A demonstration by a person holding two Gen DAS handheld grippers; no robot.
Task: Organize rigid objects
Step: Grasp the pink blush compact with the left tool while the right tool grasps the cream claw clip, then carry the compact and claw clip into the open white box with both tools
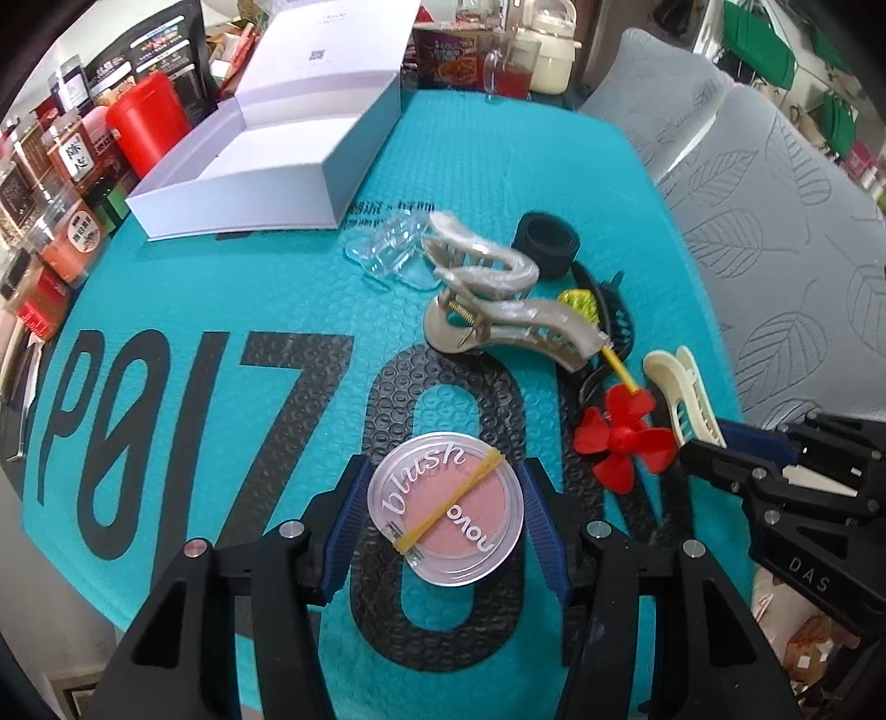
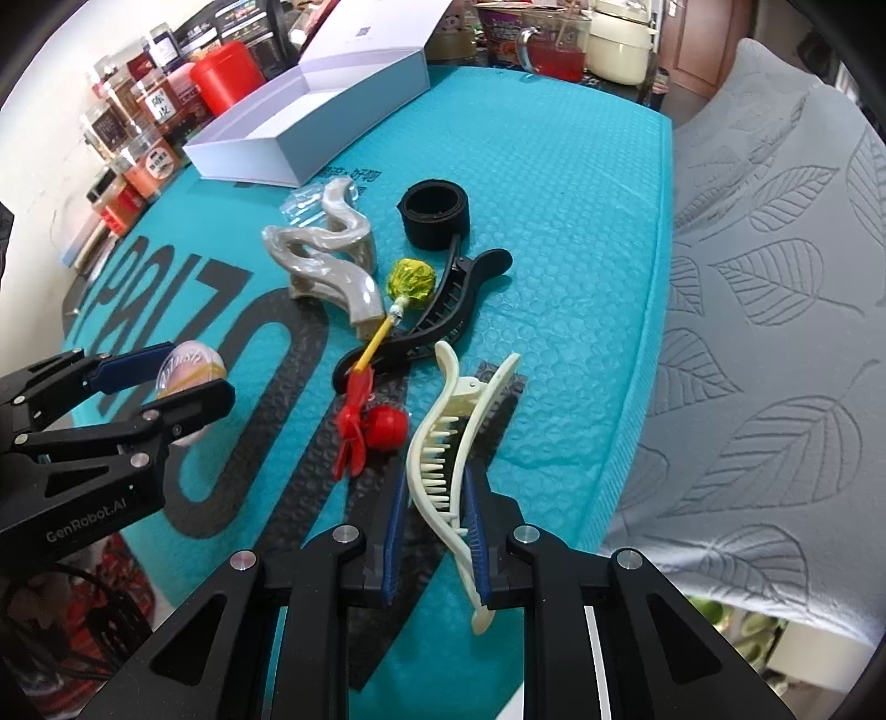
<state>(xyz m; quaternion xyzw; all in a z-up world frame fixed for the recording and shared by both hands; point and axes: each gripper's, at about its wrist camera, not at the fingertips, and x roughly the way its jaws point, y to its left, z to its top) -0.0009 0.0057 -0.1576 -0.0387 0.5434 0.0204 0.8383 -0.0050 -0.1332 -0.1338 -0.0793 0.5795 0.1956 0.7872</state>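
Note:
My left gripper (image 1: 446,512) is shut on a round clear blush compact (image 1: 446,508) with a yellow rubber band, just above the teal bubble mailer (image 1: 221,310). In the right wrist view the left gripper (image 2: 183,387) shows at the left with the compact (image 2: 191,368). My right gripper (image 2: 434,531) has its blue pads around a cream hair clip (image 2: 448,459); one pad touches it, the other stands slightly off. The open white box (image 1: 249,160) stands at the back left. A beige claw clip (image 1: 498,293), black clip (image 2: 437,310), black strap roll (image 2: 434,213) and red propeller toy (image 1: 623,437) lie mid-mat.
A yellow-wrapped lollipop (image 2: 411,283) and a clear plastic case (image 1: 390,255) lie among the clips. Jars and a red canister (image 1: 147,127) line the left edge. A grey leaf-patterned cushion (image 2: 775,310) borders the right. Cups and a pot (image 2: 614,39) stand behind.

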